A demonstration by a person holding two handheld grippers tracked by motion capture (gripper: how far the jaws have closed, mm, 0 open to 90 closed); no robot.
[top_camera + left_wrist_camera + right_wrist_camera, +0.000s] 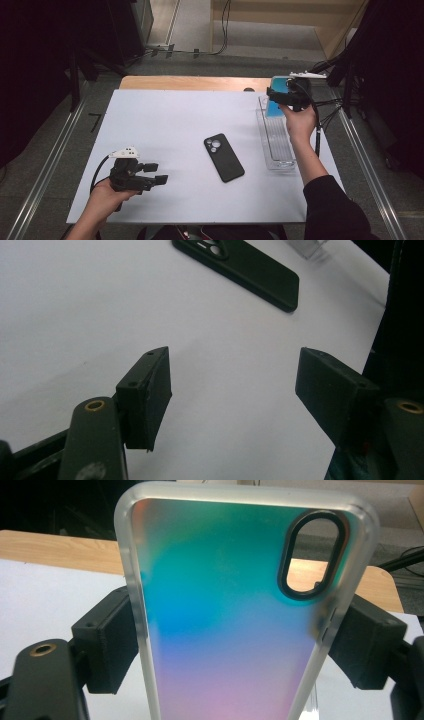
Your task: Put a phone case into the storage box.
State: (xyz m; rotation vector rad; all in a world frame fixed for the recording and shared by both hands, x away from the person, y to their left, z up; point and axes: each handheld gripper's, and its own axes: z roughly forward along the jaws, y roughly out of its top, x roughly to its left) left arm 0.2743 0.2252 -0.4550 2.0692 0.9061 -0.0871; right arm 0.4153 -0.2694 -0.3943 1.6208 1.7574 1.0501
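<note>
Gripping the iridescent phone case (225,630) by its long edges in my right jaws, left jaws released, I judged keeping it level above the clear tray (278,150) wisest.

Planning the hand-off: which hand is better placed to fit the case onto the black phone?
Right, probably. The right tool already grips the iridescent translucent phone case by its edges above the clear plastic tray. The left tool is open, near the black phone, suited to steadying.

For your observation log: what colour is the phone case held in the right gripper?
Iridescent teal fading to pink, frosted rim: phone case, best in right gripper view.
</note>
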